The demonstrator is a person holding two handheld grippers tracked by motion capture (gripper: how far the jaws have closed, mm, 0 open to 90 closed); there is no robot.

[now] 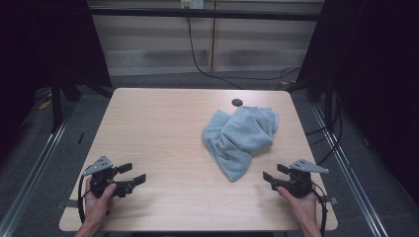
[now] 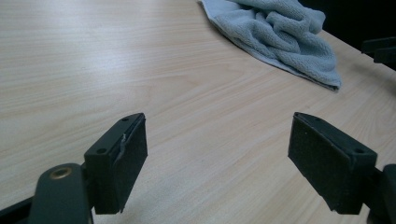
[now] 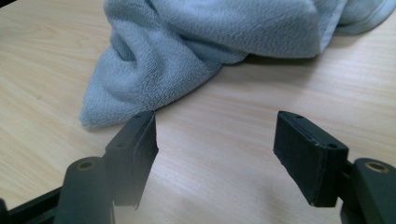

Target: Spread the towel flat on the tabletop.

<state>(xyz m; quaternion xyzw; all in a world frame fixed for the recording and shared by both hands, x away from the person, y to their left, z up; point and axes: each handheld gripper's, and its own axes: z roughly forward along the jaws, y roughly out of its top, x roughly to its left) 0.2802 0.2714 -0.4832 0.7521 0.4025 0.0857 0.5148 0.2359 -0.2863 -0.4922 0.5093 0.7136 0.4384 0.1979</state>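
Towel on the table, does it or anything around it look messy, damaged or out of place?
The light blue towel lies crumpled in a loose heap on the right half of the table, with folds bunched over each other instead of flat. Nothing looks spilled or broken. Both tongs are open and clear of it.

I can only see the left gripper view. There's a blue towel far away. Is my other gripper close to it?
Observer: Yes. In the high view the right gripper sits just off the near corner of the towel, much closer than the left gripper.
Operator: Is it grabbing the towel?
Observer: No. In the right gripper view its jaws stand apart, with bare table between them and the towel's edge just ahead.
Operator: Is the towel flat?
Observer: No. From above it is a crumpled heap on the right half of the table, and a small dark round spot lies just beyond it.
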